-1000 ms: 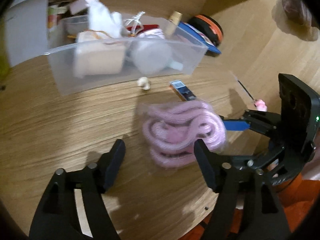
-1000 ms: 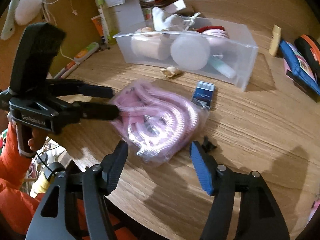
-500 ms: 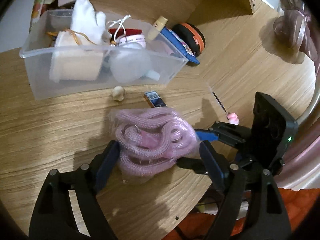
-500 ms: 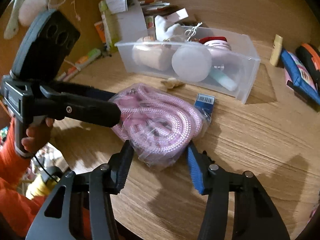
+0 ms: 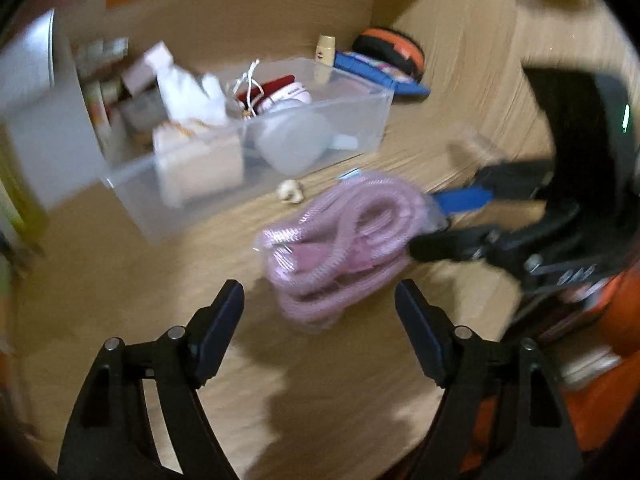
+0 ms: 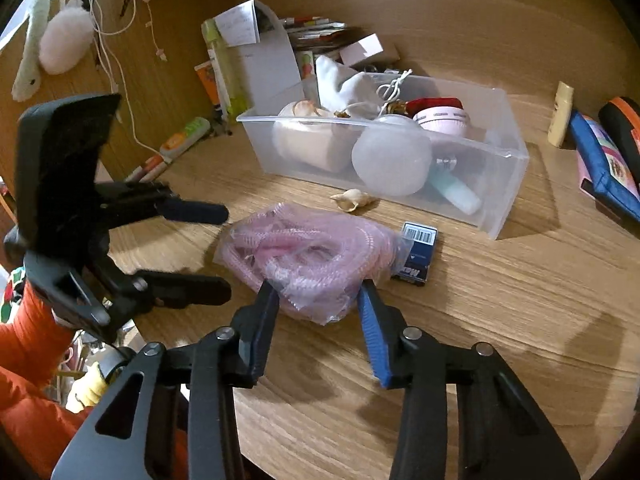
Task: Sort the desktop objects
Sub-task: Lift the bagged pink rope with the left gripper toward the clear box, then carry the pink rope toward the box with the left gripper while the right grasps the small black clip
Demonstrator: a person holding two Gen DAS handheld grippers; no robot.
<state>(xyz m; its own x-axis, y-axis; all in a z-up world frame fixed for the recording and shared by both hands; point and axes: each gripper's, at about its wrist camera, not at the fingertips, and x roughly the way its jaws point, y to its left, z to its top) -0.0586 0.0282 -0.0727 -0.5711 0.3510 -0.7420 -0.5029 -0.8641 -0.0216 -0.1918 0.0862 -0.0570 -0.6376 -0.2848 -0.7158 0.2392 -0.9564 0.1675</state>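
A clear bag of coiled pink rope (image 6: 308,260) lies on the round wooden table, also in the left wrist view (image 5: 340,240). My right gripper (image 6: 316,292) is shut on the near end of the bag, its jaws pinching the plastic; it shows from the side in the left wrist view (image 5: 440,224). My left gripper (image 5: 320,300) is open and empty, drawn back from the bag; in the right wrist view (image 6: 224,252) it stands left of the bag. A clear plastic bin (image 6: 500,184) with several items stands behind the bag.
A small shell (image 6: 354,200) and a blue barcode box (image 6: 418,256) lie between bag and bin. A blue pouch (image 6: 600,160), an orange-black case (image 6: 624,120) and a small bottle (image 6: 560,116) sit at the right. Papers and markers (image 6: 172,152) sit at the back left.
My left gripper let go of the bag, opened wide and pulled back. My right gripper closed on the bag's near end.
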